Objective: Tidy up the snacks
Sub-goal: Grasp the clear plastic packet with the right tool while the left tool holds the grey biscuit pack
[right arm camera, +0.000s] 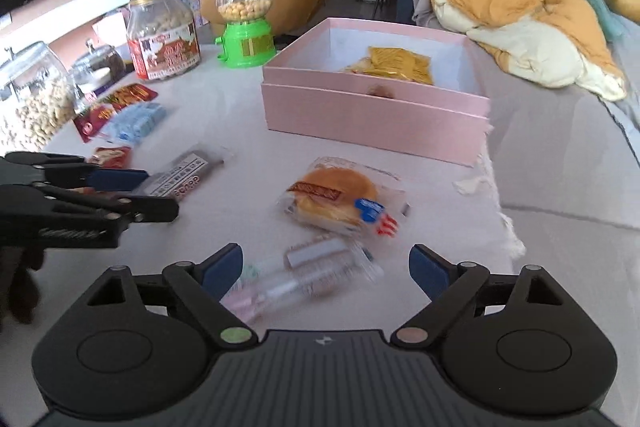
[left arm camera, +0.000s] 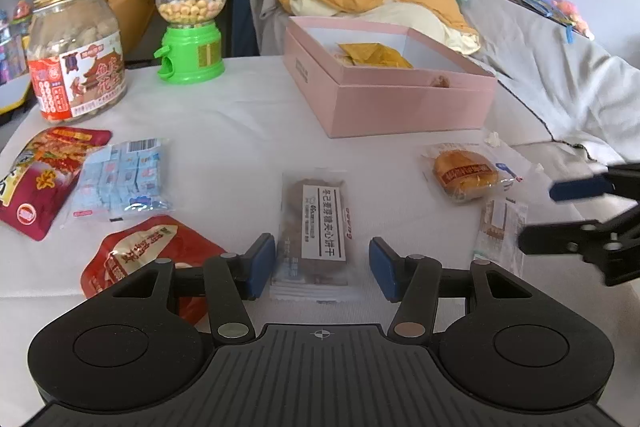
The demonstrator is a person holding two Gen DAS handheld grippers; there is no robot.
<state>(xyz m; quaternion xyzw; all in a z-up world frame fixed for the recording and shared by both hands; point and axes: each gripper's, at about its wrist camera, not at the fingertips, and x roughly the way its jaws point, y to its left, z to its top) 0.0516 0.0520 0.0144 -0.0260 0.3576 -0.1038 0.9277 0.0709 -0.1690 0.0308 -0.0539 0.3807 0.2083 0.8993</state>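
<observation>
Snacks lay scattered over a white-covered table [left arm camera: 224,115], and the largest thing on it was a pink box [left arm camera: 400,99] at the upper centre of the left wrist view, open-topped, with yellow packets [left arm camera: 374,55] lying inside. At the upper left of that view stood a labelled jar [left arm camera: 76,59] of biscuits and, to its right, a green gumball dispenser [left arm camera: 191,23]. Along the left edge lay a dark red bag [left arm camera: 44,179], a pale blue pack [left arm camera: 122,179] just beside it, and a red pouch [left arm camera: 136,255] lower down, partly under the gripper body. The left gripper [left arm camera: 322,267] sat at lower centre with its jaws spread apart, holding nothing; the near end of a brown sandwich-biscuit packet [left arm camera: 316,227] lay between its blue pads [left arm camera: 262,263] (contact could not be judged). In the right wrist view a wrapped bun [right arm camera: 340,203] rested at mid-frame, and a small clear packet [right arm camera: 312,271], blurred, lay between the parted, empty fingers of the right gripper [right arm camera: 326,267].
</observation>
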